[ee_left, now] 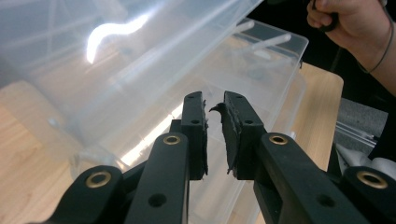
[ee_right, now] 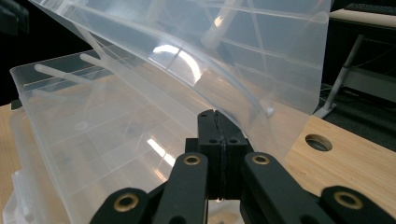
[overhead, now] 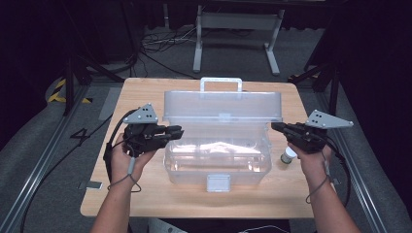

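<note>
Clear rectangular plastic storage box, long axis parallel to surface's near edge, lid raised, opening toward person; left gripper jaws narrowly parted, empty; right gripper jaws closed, empty.

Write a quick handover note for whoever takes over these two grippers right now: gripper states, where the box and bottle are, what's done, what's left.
Left gripper: jaws slightly apart, nothing between them, at the left end of the clear box.
Right gripper: jaws shut and empty, at the right edge of the lid.
Box sits mid-table, lid raised on its rear hinge.
Small bottle stands on the table right of the box, under the right hand.
Done: lid is up.
Left, probably: put the bottle in, or close the lid.
</note>
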`<state>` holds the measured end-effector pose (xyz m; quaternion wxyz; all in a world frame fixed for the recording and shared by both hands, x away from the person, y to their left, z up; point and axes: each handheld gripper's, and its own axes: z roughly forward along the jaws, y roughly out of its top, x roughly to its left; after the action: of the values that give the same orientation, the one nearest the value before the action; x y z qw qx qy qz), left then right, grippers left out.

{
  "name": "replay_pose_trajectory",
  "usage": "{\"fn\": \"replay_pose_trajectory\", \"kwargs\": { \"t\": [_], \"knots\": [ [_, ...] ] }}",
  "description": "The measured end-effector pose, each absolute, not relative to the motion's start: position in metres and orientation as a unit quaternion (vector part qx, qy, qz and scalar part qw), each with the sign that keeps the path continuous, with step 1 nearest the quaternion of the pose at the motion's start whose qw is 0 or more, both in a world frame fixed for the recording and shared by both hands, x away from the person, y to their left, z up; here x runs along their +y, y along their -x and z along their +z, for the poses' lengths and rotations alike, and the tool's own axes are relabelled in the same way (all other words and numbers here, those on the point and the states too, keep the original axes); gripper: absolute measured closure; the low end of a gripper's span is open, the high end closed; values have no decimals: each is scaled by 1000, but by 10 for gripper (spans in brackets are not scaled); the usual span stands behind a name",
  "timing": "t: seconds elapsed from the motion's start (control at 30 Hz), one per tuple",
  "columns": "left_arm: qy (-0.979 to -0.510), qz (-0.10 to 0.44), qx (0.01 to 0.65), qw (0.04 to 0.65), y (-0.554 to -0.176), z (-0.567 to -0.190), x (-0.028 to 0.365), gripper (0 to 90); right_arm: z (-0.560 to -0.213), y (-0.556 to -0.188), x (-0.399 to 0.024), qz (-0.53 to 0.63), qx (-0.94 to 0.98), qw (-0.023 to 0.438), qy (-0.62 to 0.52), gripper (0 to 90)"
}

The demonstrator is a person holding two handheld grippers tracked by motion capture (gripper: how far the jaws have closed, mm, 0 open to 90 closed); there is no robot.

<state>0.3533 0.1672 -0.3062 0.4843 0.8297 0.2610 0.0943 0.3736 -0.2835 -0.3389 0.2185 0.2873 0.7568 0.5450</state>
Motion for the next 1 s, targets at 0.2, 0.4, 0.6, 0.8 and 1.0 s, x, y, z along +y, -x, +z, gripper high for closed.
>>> {"fn": "replay_pose_trajectory", "kwargs": {
  "t": [0.2,0.4,0.6,0.8,1.0],
  "knots": [
    [-826,118,278,476,-354,-318,169,801,-339,-376,-281,544,758,221,-284,900],
    [-811,133,311,477,-361,-328,175,804,-341,-374,-281,544,759,220,-280,900],
    [-790,148,340,487,-366,-334,183,804,-343,-373,-281,547,758,218,-279,900],
    [-781,160,356,488,-369,-336,189,828,-344,-371,-282,546,759,218,-279,900],
    [-779,159,364,484,-372,-336,191,861,-344,-369,-283,548,760,213,-276,899]
  ]
}}
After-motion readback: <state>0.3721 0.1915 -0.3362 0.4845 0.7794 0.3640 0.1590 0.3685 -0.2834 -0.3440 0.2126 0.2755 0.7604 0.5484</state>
